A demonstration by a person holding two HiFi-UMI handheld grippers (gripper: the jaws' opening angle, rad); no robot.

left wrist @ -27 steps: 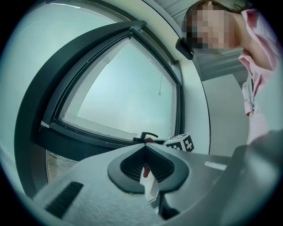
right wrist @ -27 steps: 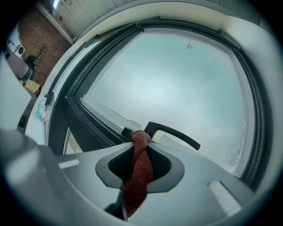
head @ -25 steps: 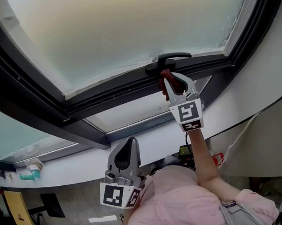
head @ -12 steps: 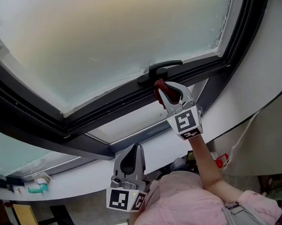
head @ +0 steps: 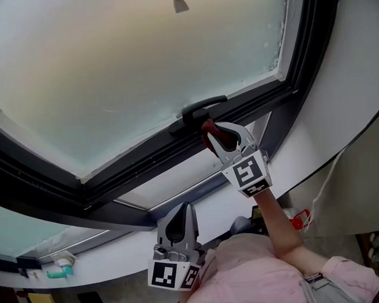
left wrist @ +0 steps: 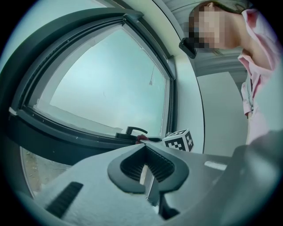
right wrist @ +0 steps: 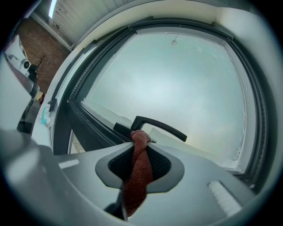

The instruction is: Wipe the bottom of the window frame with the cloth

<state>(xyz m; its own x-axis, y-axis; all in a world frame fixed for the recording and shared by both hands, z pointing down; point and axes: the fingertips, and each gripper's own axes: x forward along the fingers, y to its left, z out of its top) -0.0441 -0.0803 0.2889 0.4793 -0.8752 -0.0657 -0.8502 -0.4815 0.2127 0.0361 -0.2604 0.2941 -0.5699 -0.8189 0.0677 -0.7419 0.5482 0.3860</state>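
White sill [head: 106, 250] curves just below my chest, and my left gripper [head: 185, 210] hangs over it, jaws pressed together on nothing, well short of the window. Further out, my right gripper [head: 215, 135] is clamped on the rust-red cloth [head: 208, 130], with a twisted fold standing up past the jaw tips (the rest trails back through the jaws). That fold sits right at the dark bottom rail of the window frame [head: 131, 165], just under the black window handle [head: 197, 109]. Whether it is pressing on the rail I can't tell. The rail's long axis runs from my lower left up to my right, so I judge the coming stroke goes sideways along it, and the right arm is the nearer one to make it. Beyond lies the frosted glass [head: 130, 63].
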